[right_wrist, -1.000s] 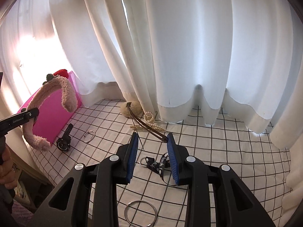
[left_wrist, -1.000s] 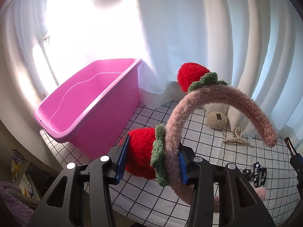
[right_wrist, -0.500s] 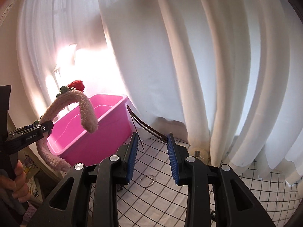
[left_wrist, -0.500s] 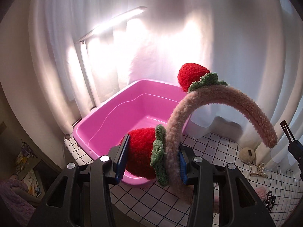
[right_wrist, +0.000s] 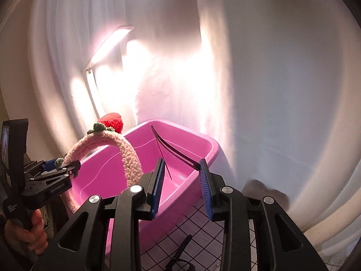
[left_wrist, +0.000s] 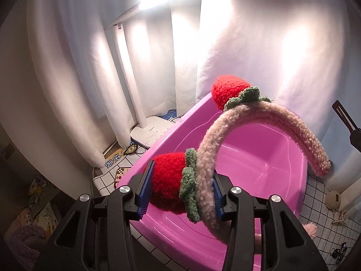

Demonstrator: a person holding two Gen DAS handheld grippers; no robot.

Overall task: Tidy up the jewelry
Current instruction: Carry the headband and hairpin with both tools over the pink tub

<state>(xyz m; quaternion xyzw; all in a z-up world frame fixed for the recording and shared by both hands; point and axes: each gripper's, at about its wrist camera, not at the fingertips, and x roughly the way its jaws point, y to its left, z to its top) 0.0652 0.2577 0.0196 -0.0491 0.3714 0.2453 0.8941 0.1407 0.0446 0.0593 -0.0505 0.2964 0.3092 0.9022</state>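
Observation:
My left gripper [left_wrist: 180, 192] is shut on a fuzzy pink headband [left_wrist: 266, 117] with two red strawberries, gripping the lower strawberry [left_wrist: 168, 178] and band. It holds the headband above the pink bin [left_wrist: 259, 160]. In the right wrist view the headband [right_wrist: 126, 151] and the left gripper [right_wrist: 61, 169] hang over the bin's [right_wrist: 187, 140] left side. My right gripper [right_wrist: 181, 185] holds a thin dark hair clip [right_wrist: 173, 150] by its end against the right finger, above the bin's near wall; the jaws stand apart.
A white desk lamp [left_wrist: 149, 133] stands behind the bin, against white curtains. The checked tablecloth [left_wrist: 320, 205] carries a beige round item [left_wrist: 334, 199], a pearl claw clip [left_wrist: 339, 218] and black accessories [left_wrist: 338, 251]. A black watch [right_wrist: 180, 257] lies below my right gripper.
Both grippers have swung left and forward from over the tablecloth to above the pink bin, each still carrying its item. The bin now fills the view below them.

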